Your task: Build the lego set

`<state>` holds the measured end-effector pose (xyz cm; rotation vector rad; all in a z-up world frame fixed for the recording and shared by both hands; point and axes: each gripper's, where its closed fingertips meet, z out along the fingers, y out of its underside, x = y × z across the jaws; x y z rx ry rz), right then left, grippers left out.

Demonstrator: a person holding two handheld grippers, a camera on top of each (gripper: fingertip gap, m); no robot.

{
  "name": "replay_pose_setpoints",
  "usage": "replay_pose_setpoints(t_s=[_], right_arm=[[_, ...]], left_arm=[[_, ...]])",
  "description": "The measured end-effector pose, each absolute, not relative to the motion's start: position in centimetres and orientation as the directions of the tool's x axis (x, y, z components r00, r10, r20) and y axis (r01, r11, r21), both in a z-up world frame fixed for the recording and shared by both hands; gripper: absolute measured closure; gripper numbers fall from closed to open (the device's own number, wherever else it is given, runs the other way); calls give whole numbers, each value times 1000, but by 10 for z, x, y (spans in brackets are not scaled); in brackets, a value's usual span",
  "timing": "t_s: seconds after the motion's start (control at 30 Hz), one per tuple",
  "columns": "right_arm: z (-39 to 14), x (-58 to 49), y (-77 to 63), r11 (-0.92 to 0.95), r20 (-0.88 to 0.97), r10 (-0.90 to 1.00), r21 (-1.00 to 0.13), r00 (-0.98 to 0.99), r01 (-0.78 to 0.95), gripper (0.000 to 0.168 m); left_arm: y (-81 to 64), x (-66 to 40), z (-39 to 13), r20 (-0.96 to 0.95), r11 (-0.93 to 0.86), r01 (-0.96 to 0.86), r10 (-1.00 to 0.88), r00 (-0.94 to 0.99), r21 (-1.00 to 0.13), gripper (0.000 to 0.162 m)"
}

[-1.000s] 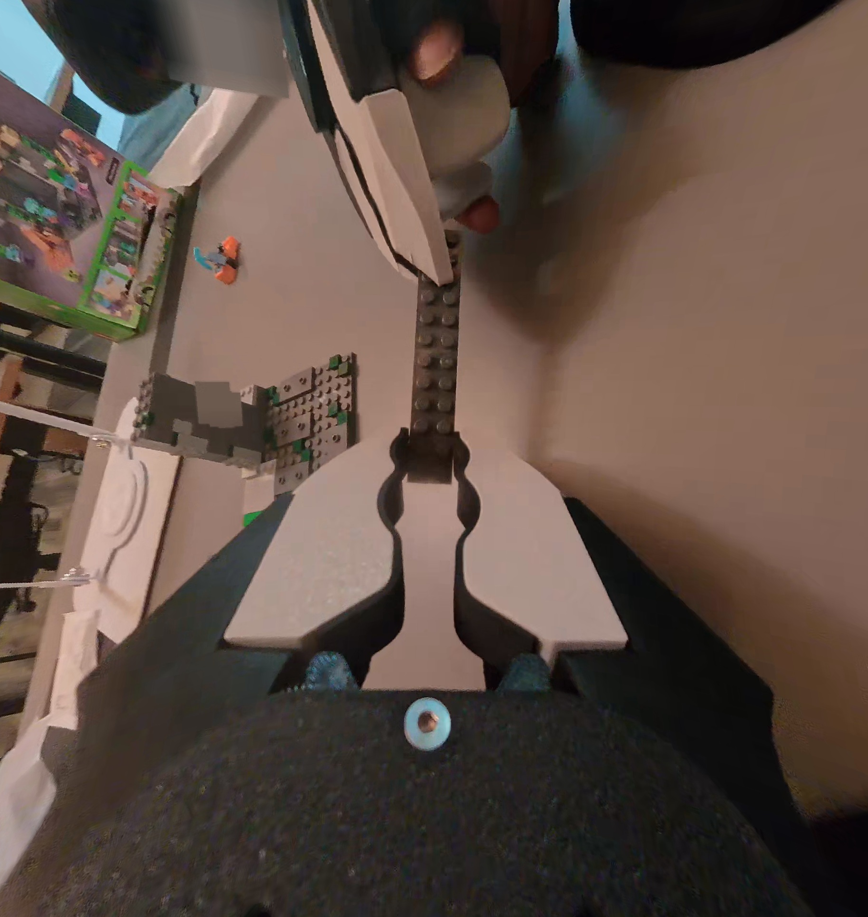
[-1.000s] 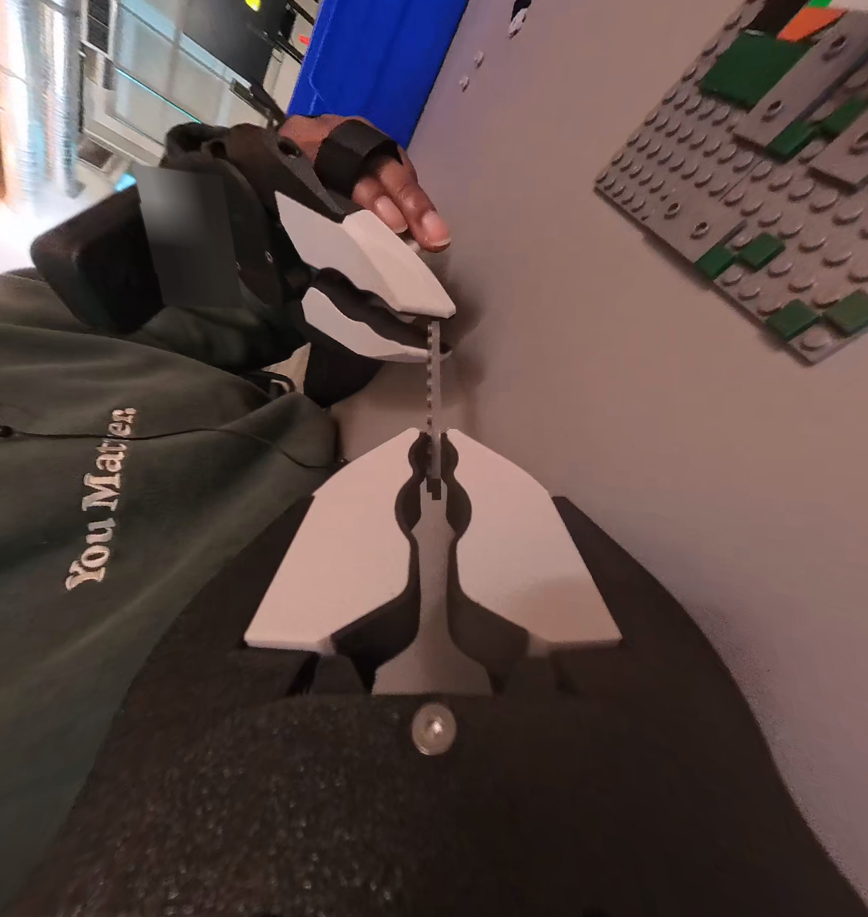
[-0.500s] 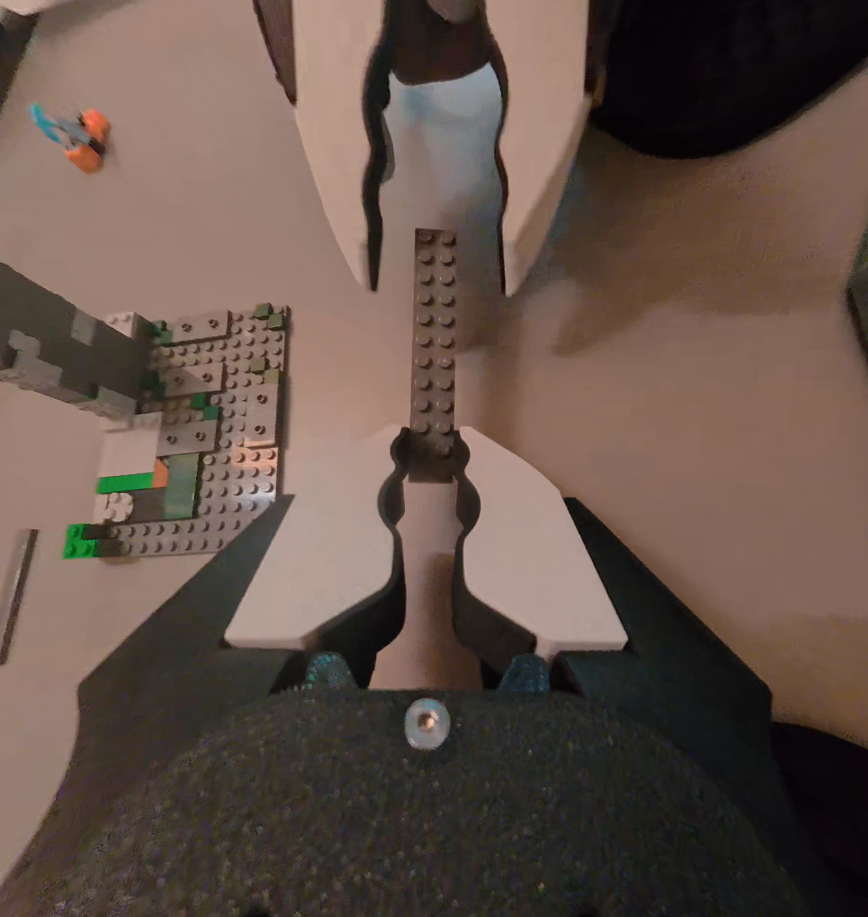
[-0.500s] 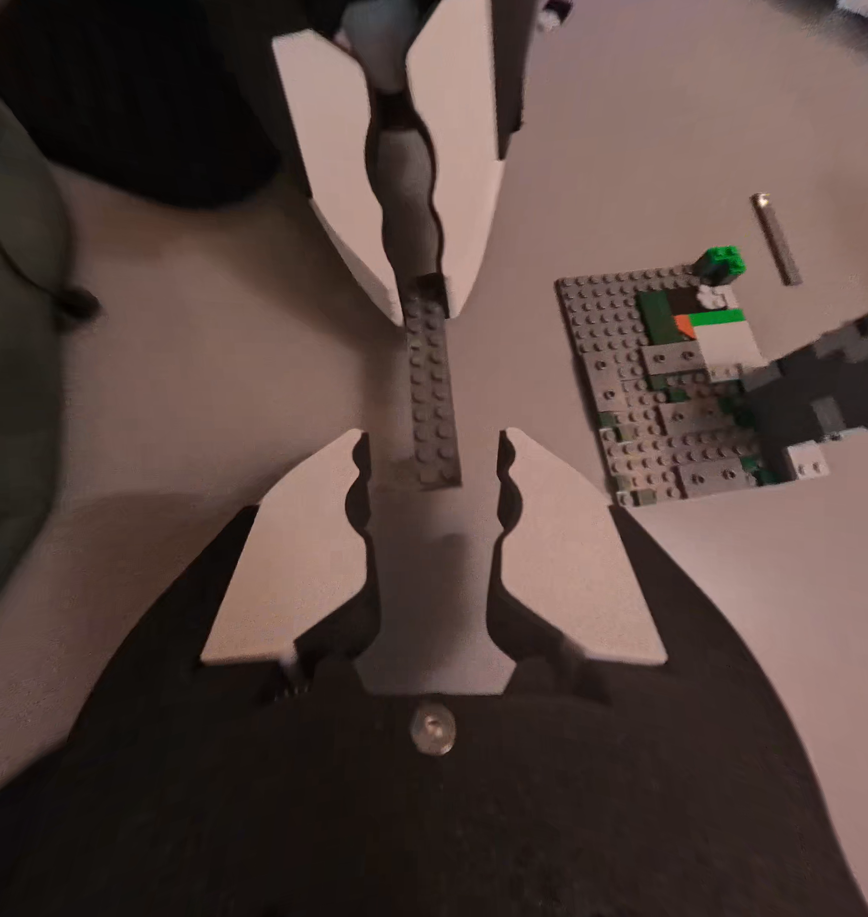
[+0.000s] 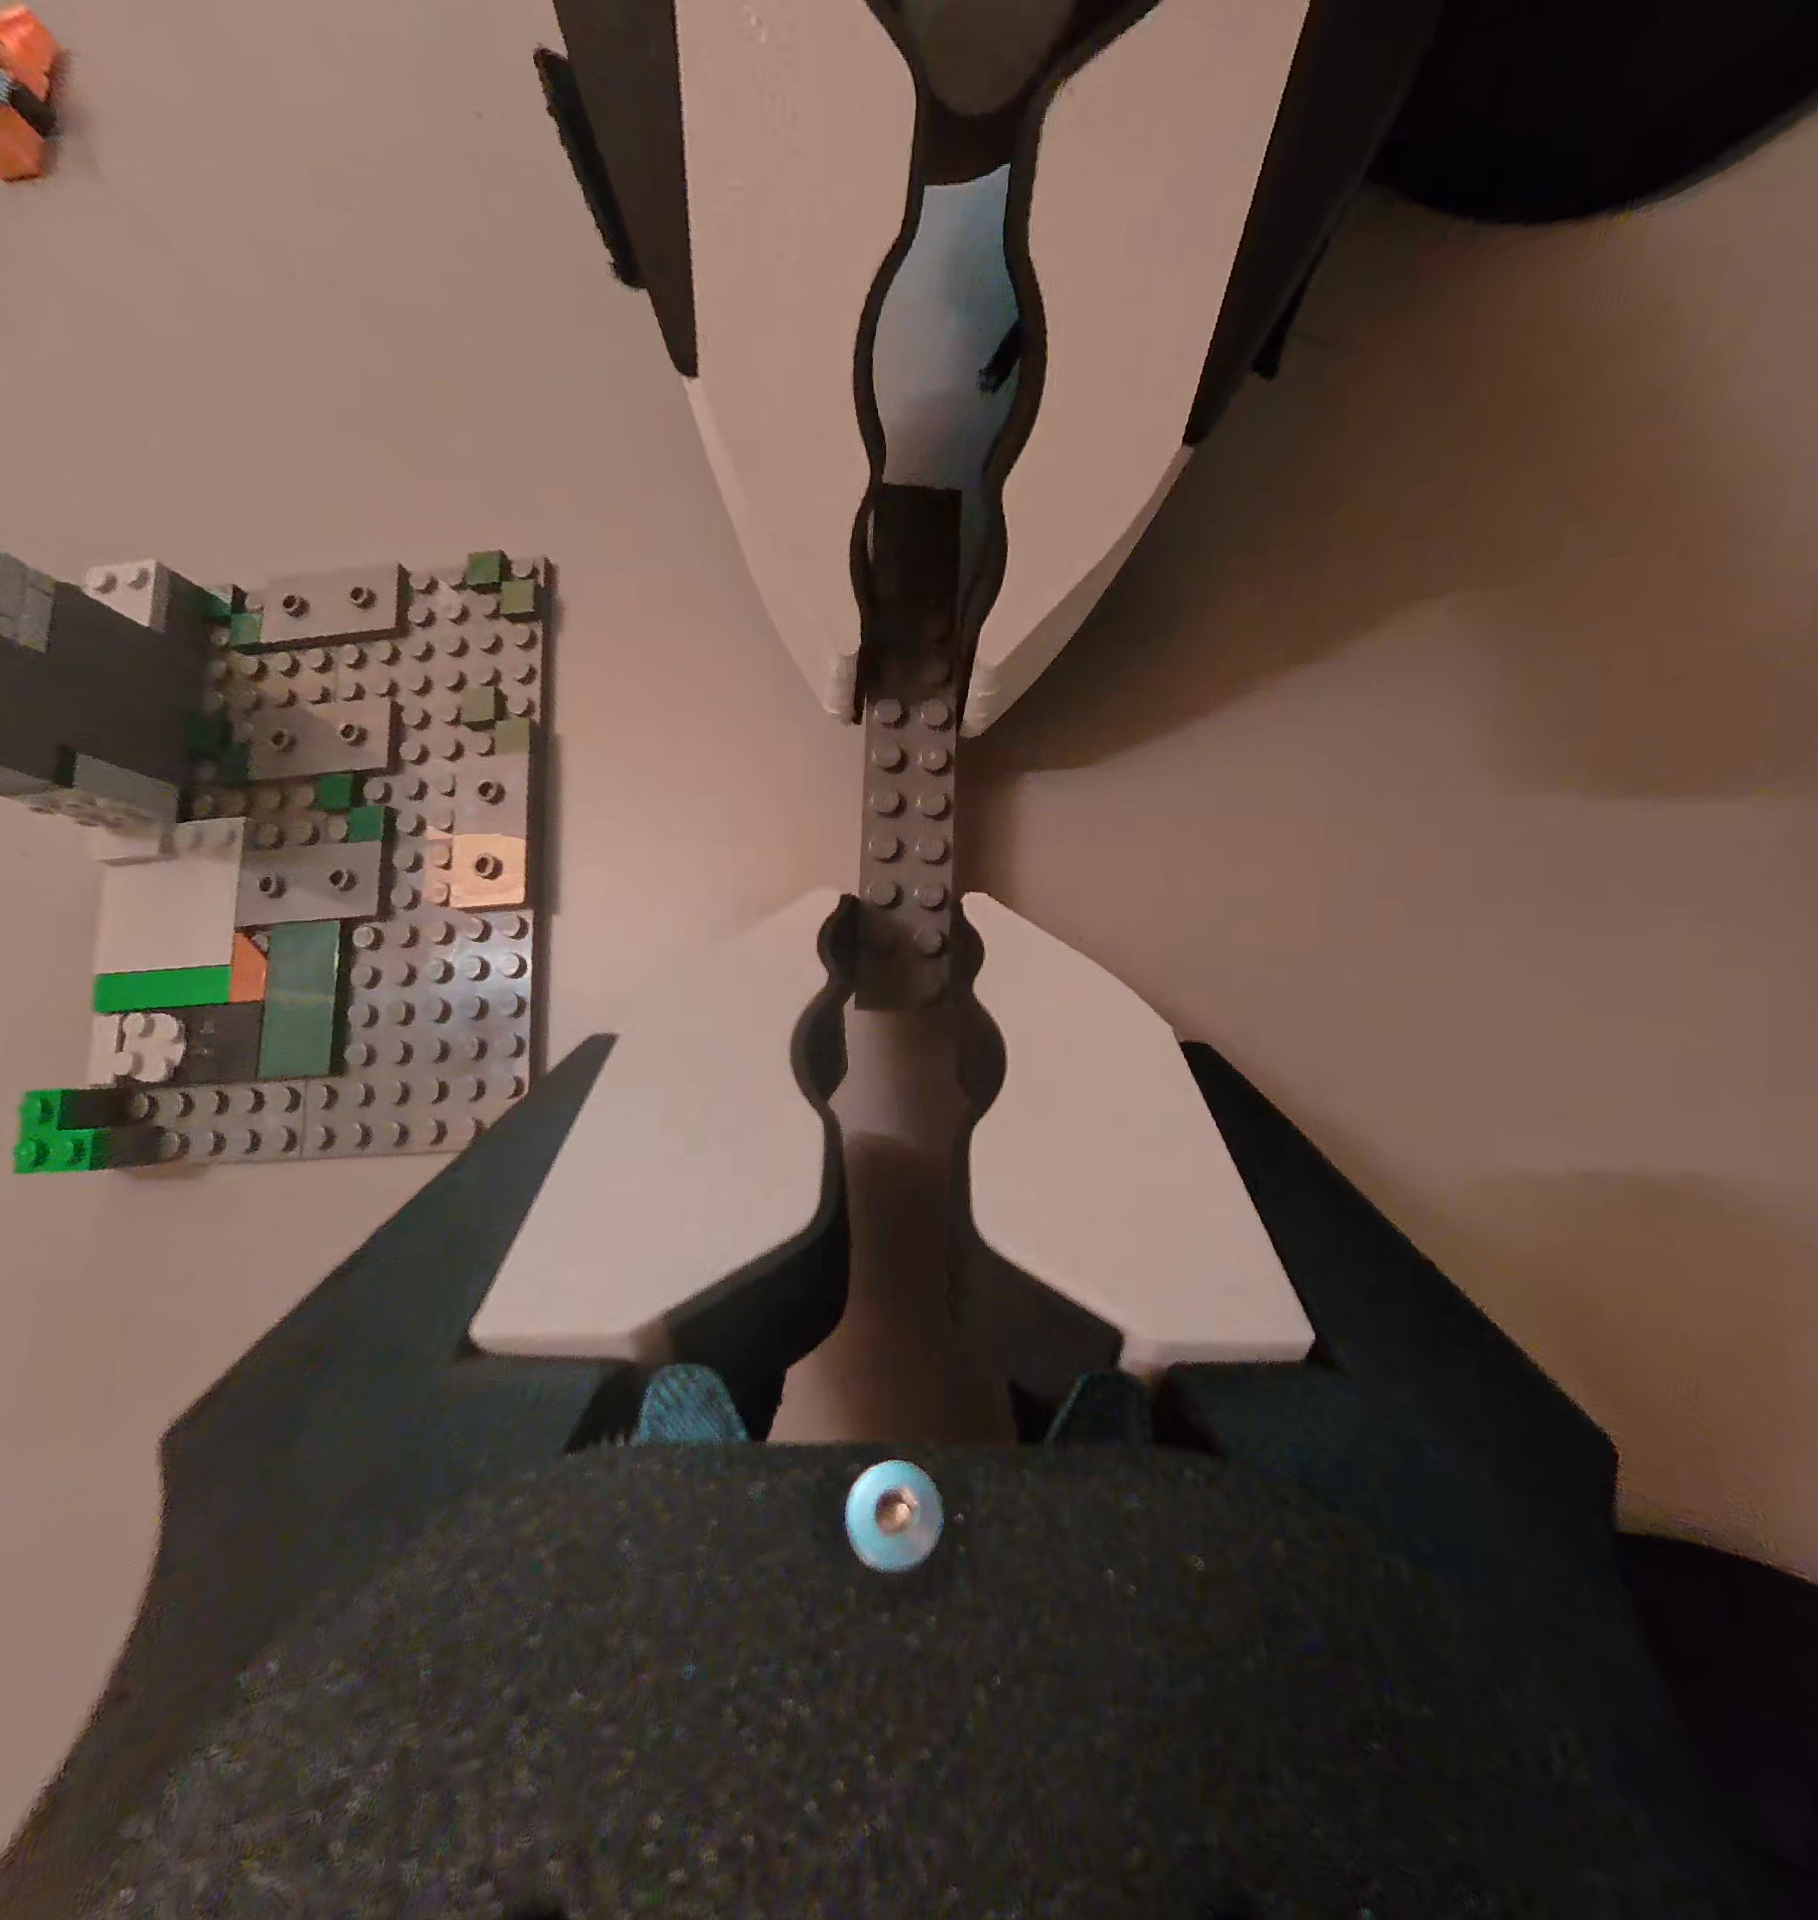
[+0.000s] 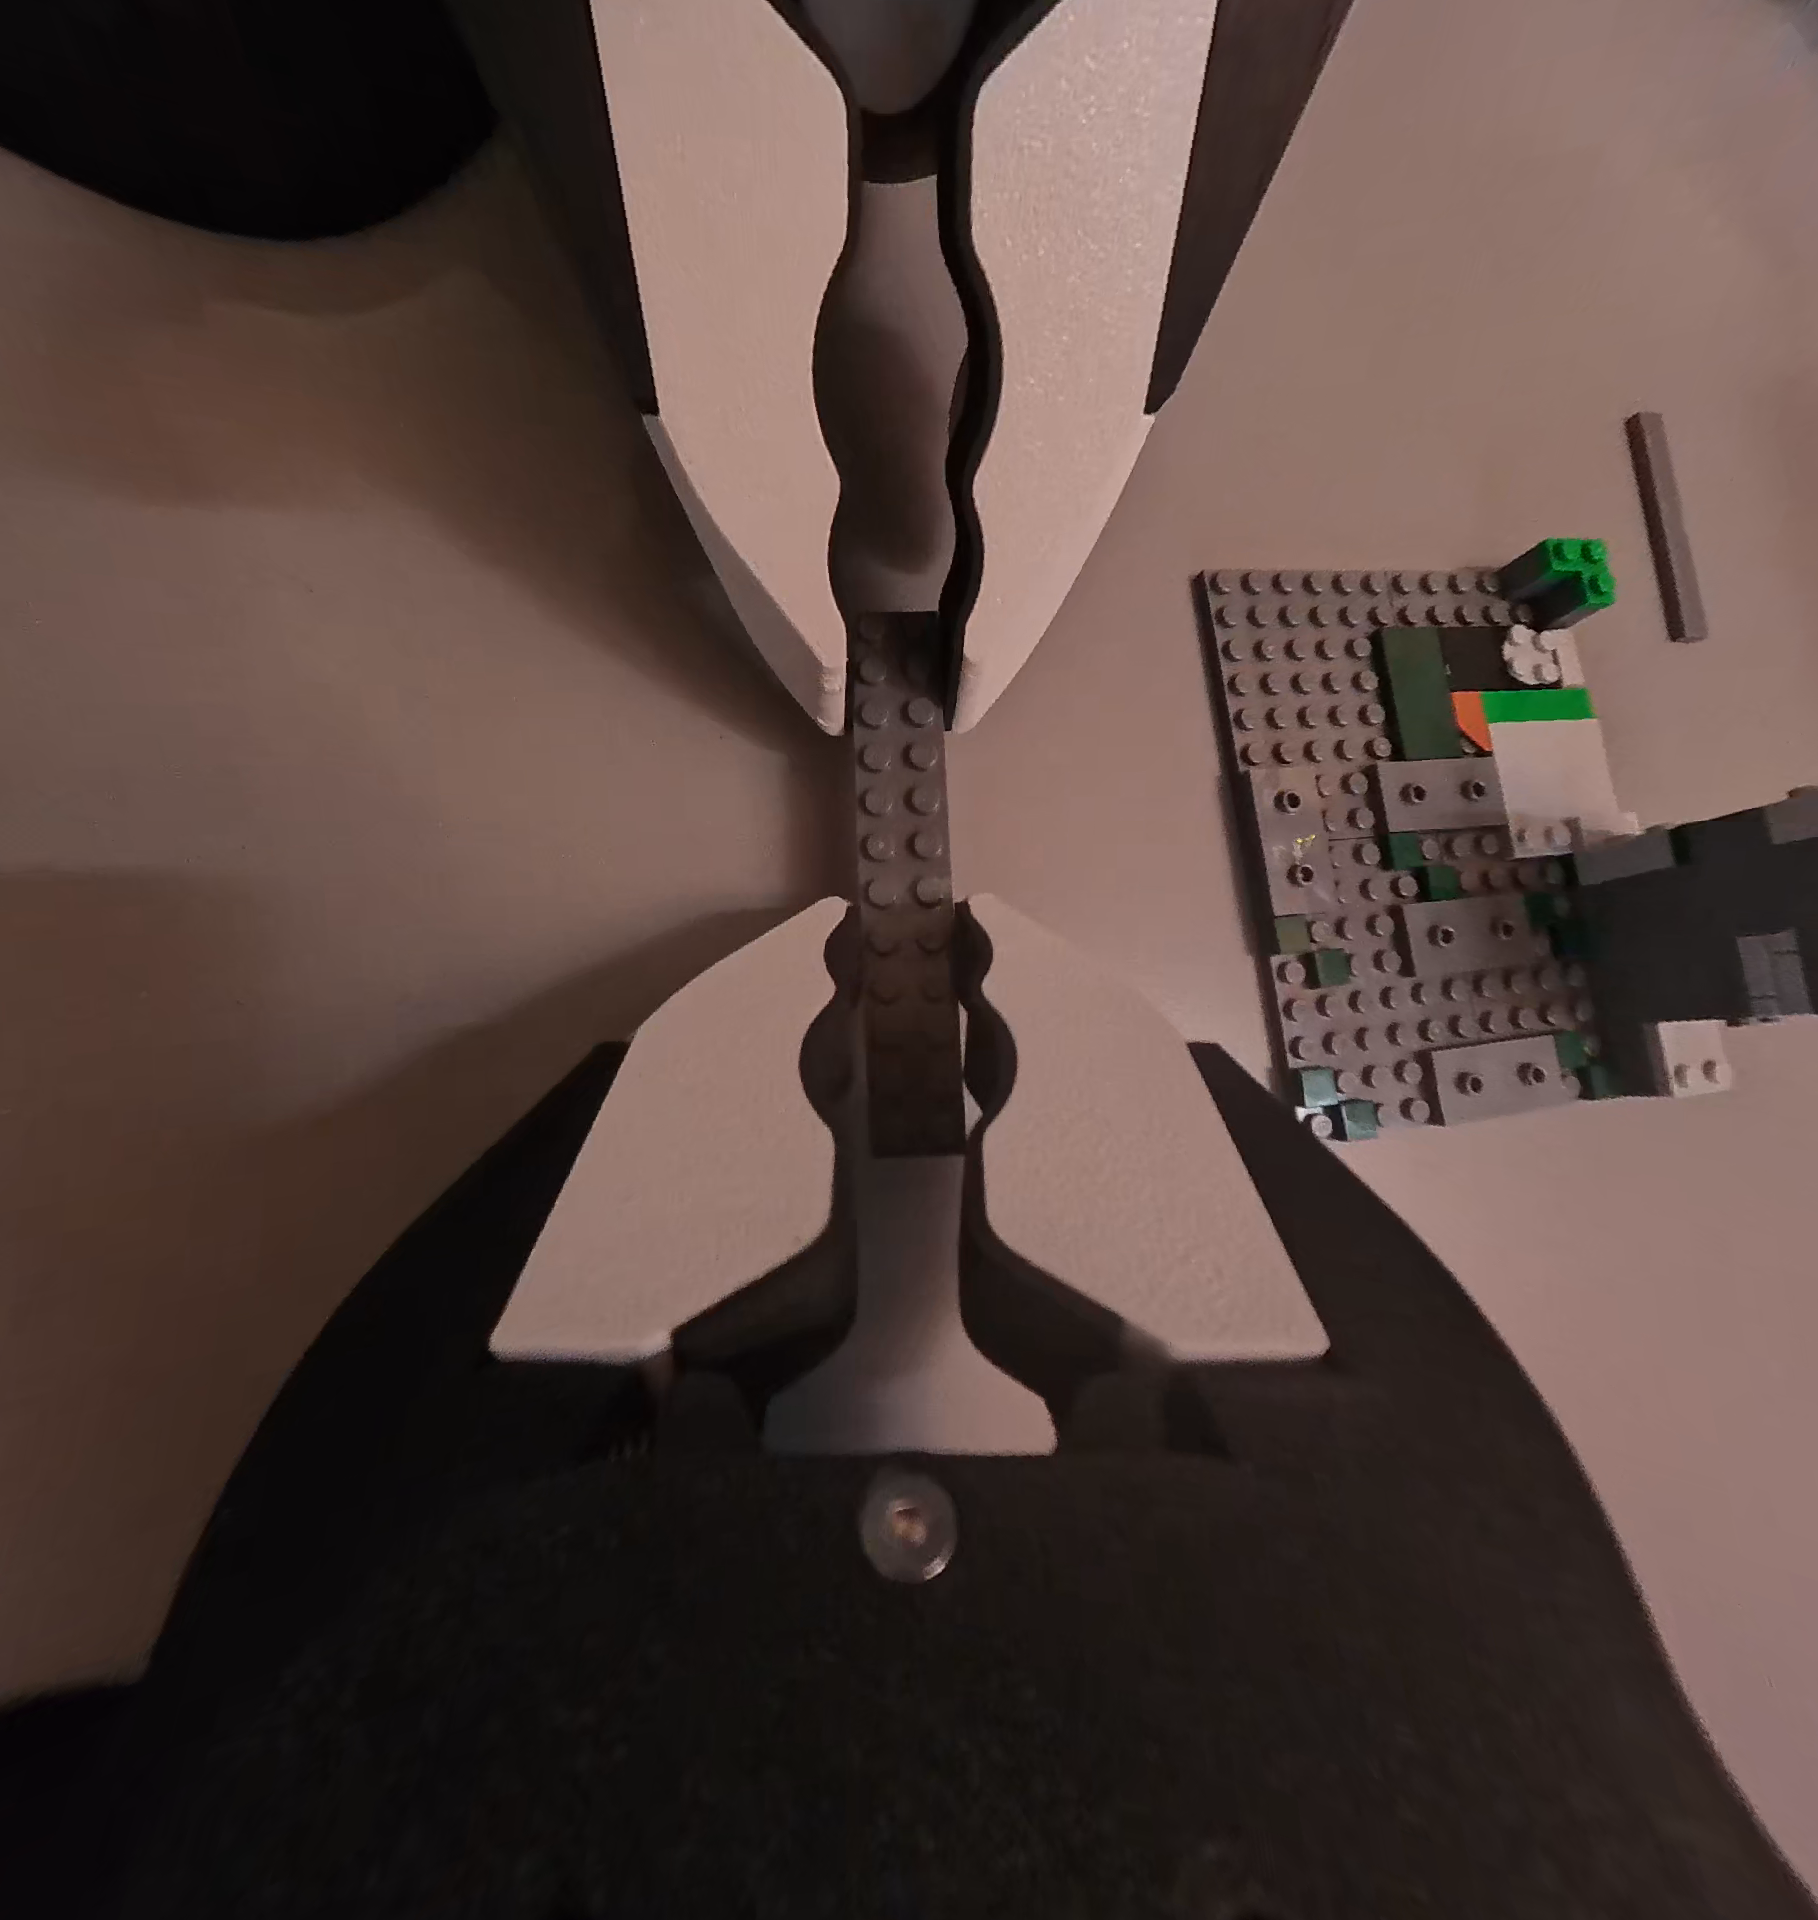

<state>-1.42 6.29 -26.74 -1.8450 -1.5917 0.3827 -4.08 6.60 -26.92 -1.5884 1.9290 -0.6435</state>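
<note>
Grey and two studs wide, the long plate [image 5: 907, 810] spans the gap between both grippers above the pale table [image 5: 1404, 935]. The left gripper [image 5: 903, 914] clamps the plate's near end between its white fingers [image 5: 697, 1091], while the right gripper [image 5: 910, 696], entering from twelve o'clock in the left wrist view, pinches the far end. In the right wrist view the right gripper [image 6: 905, 914] is closed on the plate [image 6: 900, 810], with the left gripper [image 6: 892, 717] opposite at twelve o'clock. The studded base build [image 5: 385, 862] lies at nine o'clock on the table, a dark grey wall [image 5: 53, 696] rising along its far-left edge. A small orange piece [image 5: 1, 94] sits at eleven o'clock, and a thin grey bar [image 6: 1665, 525] rests just beyond the build [image 6: 1404, 831].
</note>
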Motion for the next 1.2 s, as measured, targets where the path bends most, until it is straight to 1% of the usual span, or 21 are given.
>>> replay_pose_setpoints(t_s=[0.07,0.17,0.23,0.47,0.57,0.67,0.83,0.97,1.03,1.07,1.1,1.13,1.2], right_arm=[[-267,-13,63,-48,185,958,-651,220,757,152],[-265,-9,65,-66,170,957,-663,237,745,152],[-261,-3,68,-82,162,953,-673,255,735,152],[-238,52,94,-167,141,921,-698,363,696,152],[-232,80,110,-209,131,903,-700,410,683,152],[-232,103,125,-239,136,886,-688,444,686,152],[-242,121,143,-282,119,872,-670,475,686,152],[-247,120,146,-284,114,873,-672,474,684,152],[-248,118,146,-282,111,874,-676,473,681,152],[-248,117,145,-281,110,875,-677,472,680,152],[-248,117,144,-280,110,875,-678,471,679,152],[-248,117,143,-279,111,875,-679,471,679,152],[-247,119,141,-279,110,874,-683,473,675,152]], left_arm=[[67,-40,-267,-100,166,-709,-986,-134,-686,146],[70,-40,-261,-89,139,-684,-990,-108,-716,136],[77,-42,-253,-87,116,-664,-993,-76,-739,134],[162,-76,-238,-161,-1,-639,-968,195,-769,134],[202,-87,-239,-123,-72,-611,-955,272,-789,136],[222,-80,-242,-74,-83,-586,-969,238,-806,135],[227,-34,-233,17,-73,-528,-994,110,-846,123],[226,3,-242,-2,-18,-577,-999,34,-816,117],[226,16,-249,-17,7,-597,-1000,10,-802,117],[226,21,-250,-24,16,-600,-1000,5,-800,120],[228,24,-252,-38,25,-607,-999,9,-794,134],[228,26,-252,-50,34,-611,-999,9,-791,143],[221,27,-248,-36,25,-605,-999,6,-796,145]])
